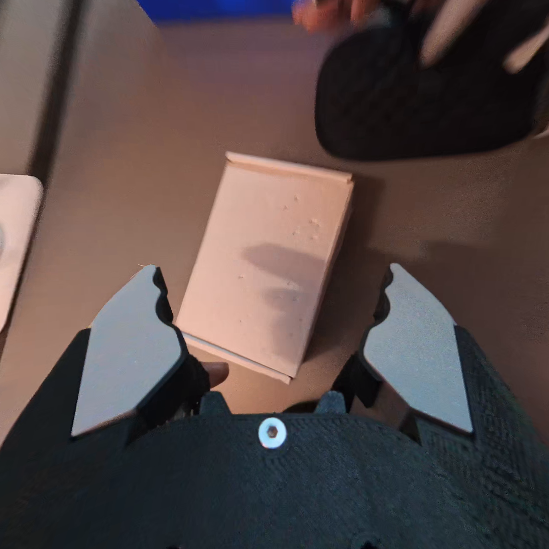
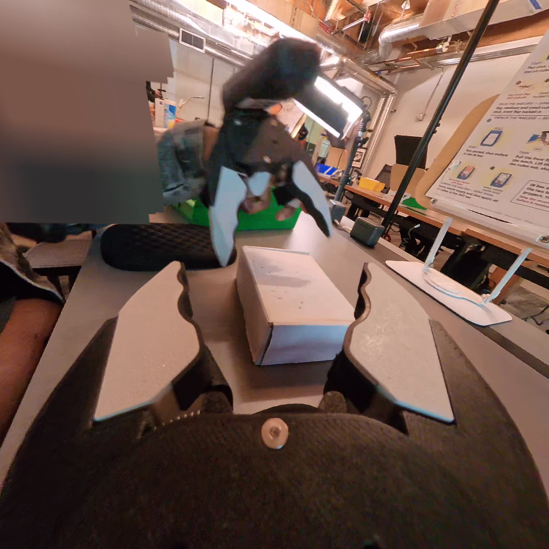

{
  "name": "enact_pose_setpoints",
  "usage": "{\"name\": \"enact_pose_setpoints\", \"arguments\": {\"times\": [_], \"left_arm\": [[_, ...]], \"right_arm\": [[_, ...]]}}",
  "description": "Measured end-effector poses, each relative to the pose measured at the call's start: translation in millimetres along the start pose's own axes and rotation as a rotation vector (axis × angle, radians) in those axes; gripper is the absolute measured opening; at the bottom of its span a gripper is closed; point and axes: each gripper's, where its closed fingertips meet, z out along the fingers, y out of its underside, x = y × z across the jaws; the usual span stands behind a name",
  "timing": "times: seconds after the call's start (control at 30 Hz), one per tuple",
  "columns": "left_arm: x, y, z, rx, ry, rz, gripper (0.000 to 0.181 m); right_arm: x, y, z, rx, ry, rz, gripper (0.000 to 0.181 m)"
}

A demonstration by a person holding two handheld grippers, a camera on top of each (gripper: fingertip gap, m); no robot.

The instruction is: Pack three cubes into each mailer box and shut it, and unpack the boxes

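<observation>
A white mailer box lies shut on the grey table; no cubes show. My left gripper is open and empty, pointing down just above the box's near end. In the right wrist view the box lies lengthwise between the spread fingers of my right gripper, which is open, low over the table, and not touching the box. That view also shows the left gripper open above the box's far end. The right gripper appears as a blurred black shape at the upper right of the left wrist view.
A green bin stands behind the box. A black padded rest lies at the back left. A white stand base with an instruction board sits right, near a small grey device. A white plate lies far left. The white plate is about 35 cm from my left fingertips and 45 cm from my right.
</observation>
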Motion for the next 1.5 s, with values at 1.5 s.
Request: {"name": "enact_pose_setpoints", "arguments": {"times": [1.5], "left_arm": [[23.9, 35.9, -46.5, 0.539, -0.13, -0.379, 0.063]], "right_arm": [[12.3, 41.3, 13.2, -0.356, 0.062, 0.317, 0.056]]}}
